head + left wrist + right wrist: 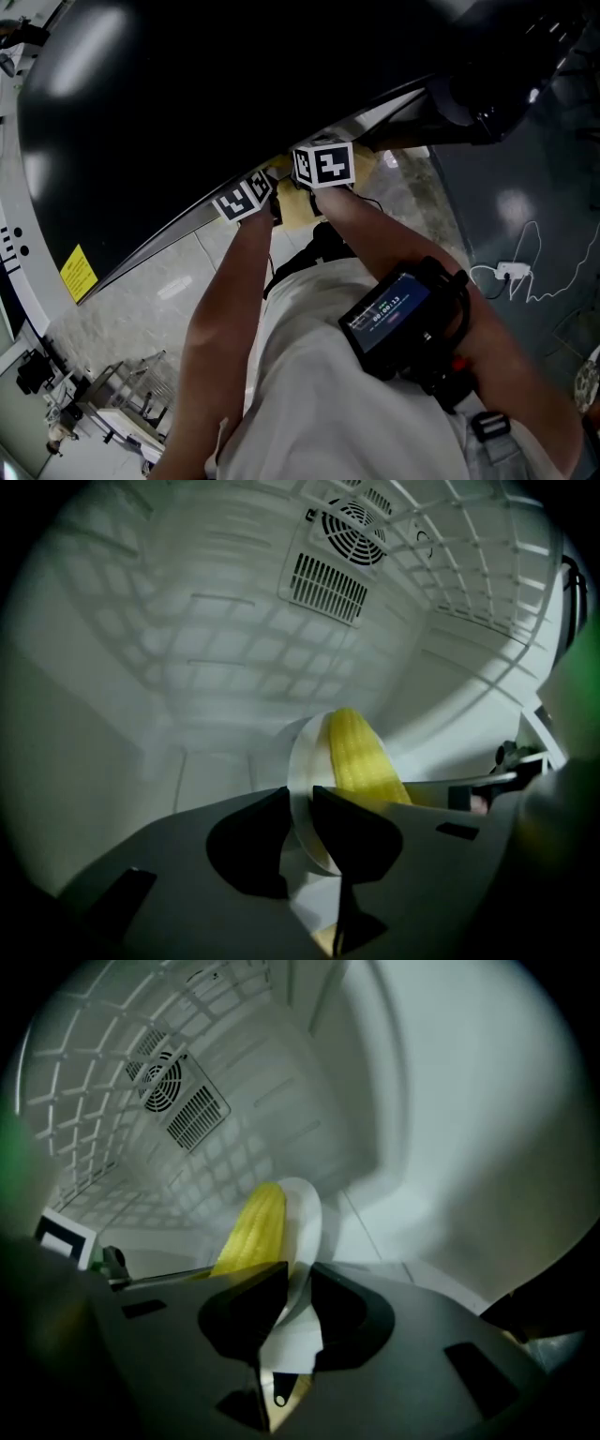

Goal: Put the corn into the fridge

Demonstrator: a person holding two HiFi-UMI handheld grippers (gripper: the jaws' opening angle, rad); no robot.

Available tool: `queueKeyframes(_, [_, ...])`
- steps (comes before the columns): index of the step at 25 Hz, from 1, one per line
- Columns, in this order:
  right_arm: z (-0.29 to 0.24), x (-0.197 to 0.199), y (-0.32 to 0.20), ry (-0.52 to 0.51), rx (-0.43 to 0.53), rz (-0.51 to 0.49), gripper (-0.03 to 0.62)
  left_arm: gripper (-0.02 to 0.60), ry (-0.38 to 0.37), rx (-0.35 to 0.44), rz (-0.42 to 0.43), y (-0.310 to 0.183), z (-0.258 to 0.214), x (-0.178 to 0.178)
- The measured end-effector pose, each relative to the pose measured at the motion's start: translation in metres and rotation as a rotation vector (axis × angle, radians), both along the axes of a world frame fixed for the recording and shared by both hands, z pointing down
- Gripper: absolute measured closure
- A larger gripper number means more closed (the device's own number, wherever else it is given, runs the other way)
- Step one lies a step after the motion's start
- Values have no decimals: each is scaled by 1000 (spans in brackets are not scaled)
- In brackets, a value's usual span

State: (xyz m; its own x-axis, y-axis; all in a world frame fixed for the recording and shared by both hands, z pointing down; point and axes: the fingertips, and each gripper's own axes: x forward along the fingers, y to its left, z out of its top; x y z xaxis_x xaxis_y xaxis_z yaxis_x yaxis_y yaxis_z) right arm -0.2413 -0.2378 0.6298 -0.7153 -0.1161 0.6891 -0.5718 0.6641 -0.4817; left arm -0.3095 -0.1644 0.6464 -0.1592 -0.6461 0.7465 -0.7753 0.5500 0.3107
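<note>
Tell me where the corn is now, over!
Left gripper and right gripper both shut on round white plate. Yellow corn cob lying on it, inside white fridge. Nothing seen in the way.

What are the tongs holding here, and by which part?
Both hold one white plate carrying the corn. The left tongs pinch its rim on one side, the right tongs the opposite rim. Neither touches the corn itself.
</note>
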Motion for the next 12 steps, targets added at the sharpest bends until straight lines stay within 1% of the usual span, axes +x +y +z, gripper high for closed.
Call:
queueKeyframes(4, [4, -1, 9, 17, -64, 1, 534, 516, -18, -10, 18, 0, -2, -3])
queueKeyframes(6, [6, -1, 9, 21, -80, 8, 534, 514, -35, -12, 28, 0, -6, -5])
queueKeyframes(10, [-5, -3, -1, -12, -21, 30, 528, 508, -100, 12, 38, -6, -19, -11])
queueKeyframes(12, [-6, -4, -3, -29, -7, 38, 525, 508, -129, 30, 38, -8, -26, -13])
